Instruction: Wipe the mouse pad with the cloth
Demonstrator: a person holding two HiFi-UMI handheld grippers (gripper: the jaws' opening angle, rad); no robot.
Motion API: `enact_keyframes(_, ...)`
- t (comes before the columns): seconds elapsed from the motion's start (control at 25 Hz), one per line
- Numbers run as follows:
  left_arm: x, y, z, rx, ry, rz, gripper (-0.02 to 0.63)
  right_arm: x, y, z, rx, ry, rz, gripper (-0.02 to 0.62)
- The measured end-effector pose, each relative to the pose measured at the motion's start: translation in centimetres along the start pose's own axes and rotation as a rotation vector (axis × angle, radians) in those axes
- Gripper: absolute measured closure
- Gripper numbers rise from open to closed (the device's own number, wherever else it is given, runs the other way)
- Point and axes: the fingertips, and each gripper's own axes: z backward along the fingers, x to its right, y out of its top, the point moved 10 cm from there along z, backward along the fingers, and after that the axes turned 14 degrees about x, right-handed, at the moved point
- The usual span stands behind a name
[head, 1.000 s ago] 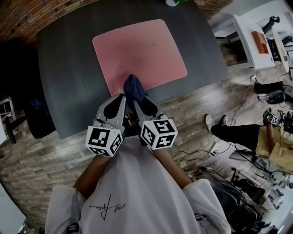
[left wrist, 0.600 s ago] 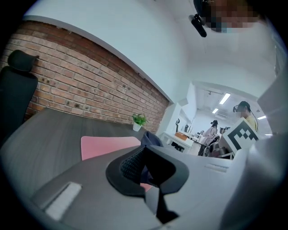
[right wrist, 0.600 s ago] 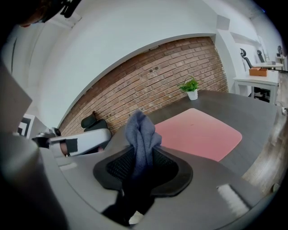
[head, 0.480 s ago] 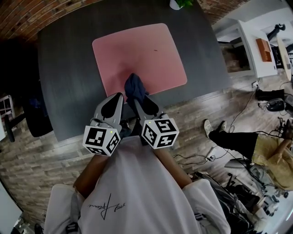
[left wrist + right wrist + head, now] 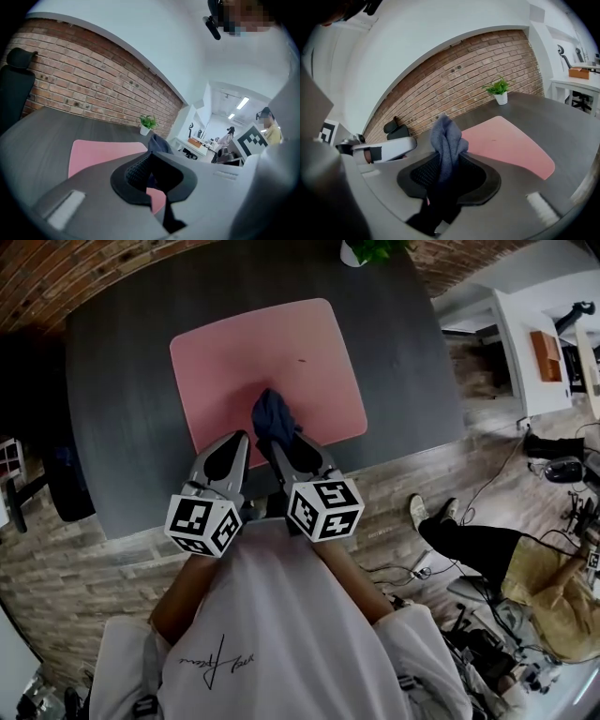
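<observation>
A pink mouse pad (image 5: 267, 362) lies on the dark grey table (image 5: 122, 381). A bunched dark blue cloth (image 5: 274, 415) rests on the pad's near part, with my right gripper (image 5: 279, 441) shut on it. In the right gripper view the cloth (image 5: 447, 138) stands up between the jaws, with the mouse pad (image 5: 506, 143) beyond it. My left gripper (image 5: 238, 439) sits just left of it at the pad's near edge, jaws together and holding nothing. The left gripper view shows the left gripper (image 5: 151, 158), the cloth (image 5: 158, 143) and the pad (image 5: 103, 152).
A small potted plant (image 5: 367, 249) stands at the table's far edge. A black chair (image 5: 66, 484) is left of the table. To the right are a white desk (image 5: 525, 334), floor cables and a person sitting on the floor (image 5: 525, 554). A brick wall (image 5: 487, 61) runs behind the table.
The right gripper has carried the cloth from the pad's near edge a little farther onto the pad. The left gripper stays beside it.
</observation>
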Motion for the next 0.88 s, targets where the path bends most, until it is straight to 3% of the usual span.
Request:
enact_keyframes(0.32, 1.5, -0.6, -4.1, -0.014, 0.043, 0.005, 0.594, 4.3, 2.7, -1.5, -0.025, 0.042, -0.007, 0.465)
enact_keyframes(0.52, 2.9, -1.2, -5.4, 0.001, 0.127, 0.032, 0.594, 7.3, 4.1, -2.1, -0.039, 0.062, -0.013, 0.465)
enact_keyframes(0.88, 3.9, -1.7, -4.6, 0.031, 0.238, -0.008, 0.594, 11.3, 4.4, -3.9, -0.063, 0.049, -0.004, 0.472)
